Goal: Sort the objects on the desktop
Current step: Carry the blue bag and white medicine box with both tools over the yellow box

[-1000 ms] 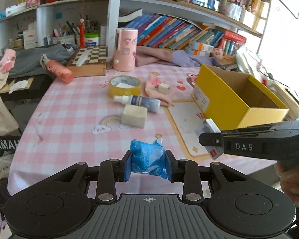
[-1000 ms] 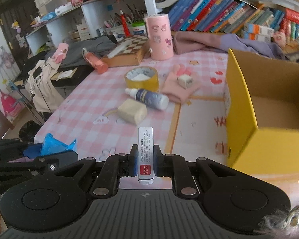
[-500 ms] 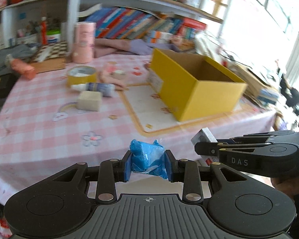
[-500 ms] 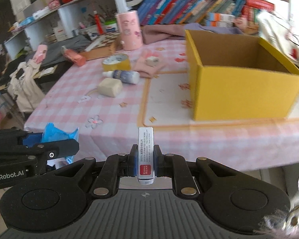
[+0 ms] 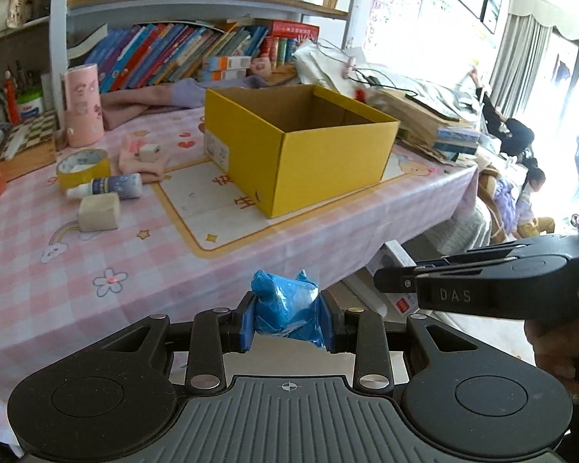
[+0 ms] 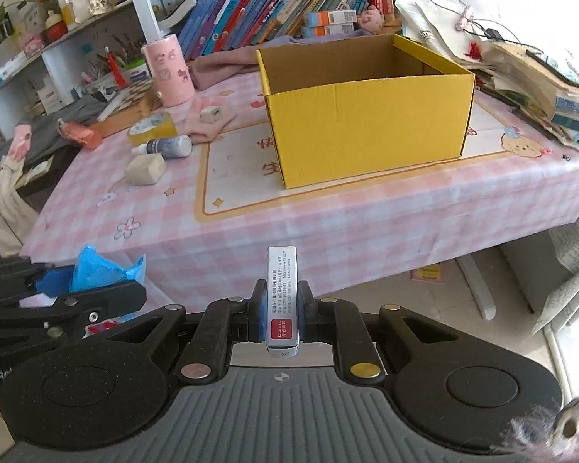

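Note:
My left gripper (image 5: 287,318) is shut on a crumpled blue plastic wad (image 5: 285,308), held off the table's front edge. It also shows at the left of the right wrist view (image 6: 96,274). My right gripper (image 6: 281,312) is shut on a small white box with a red label (image 6: 282,297), also in front of the table; the box shows in the left wrist view (image 5: 395,266). An open yellow cardboard box (image 5: 308,154) (image 6: 366,115) stands on the pink checked tablecloth (image 5: 96,250), well beyond both grippers.
On the table's left lie a tape roll (image 5: 83,166), a small bottle (image 5: 108,189), a beige block (image 5: 98,212), a pink cloth with a white cube (image 5: 146,154) and a pink cylinder (image 5: 83,104). Bookshelves stand behind. Stacked papers (image 6: 540,77) lie at the right.
Both grippers have pulled back from over the table to in front of its edge and swung right, still holding their objects. The yellow box now lies ahead, centred in both views.

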A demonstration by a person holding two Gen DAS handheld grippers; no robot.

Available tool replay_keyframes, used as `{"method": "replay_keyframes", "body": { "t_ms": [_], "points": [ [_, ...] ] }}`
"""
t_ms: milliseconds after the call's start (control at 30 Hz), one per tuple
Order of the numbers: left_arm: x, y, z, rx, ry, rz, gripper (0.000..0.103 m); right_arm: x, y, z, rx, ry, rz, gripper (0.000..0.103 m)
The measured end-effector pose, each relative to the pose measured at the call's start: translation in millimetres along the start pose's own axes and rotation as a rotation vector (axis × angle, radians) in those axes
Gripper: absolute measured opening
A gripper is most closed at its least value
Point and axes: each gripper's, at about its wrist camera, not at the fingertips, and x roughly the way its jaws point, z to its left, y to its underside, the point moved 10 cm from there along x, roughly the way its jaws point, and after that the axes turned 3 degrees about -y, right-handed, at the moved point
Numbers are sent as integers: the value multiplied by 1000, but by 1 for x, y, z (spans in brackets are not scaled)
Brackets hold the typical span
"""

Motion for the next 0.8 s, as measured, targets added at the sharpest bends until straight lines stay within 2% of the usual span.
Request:
{"method": "replay_keyframes", "body": {
  "t_ms": [800],
  "points": [
    [15,-13,-24,99,31,5,31,-7,-3,-31,97,39,-16,13]
  ]
}}
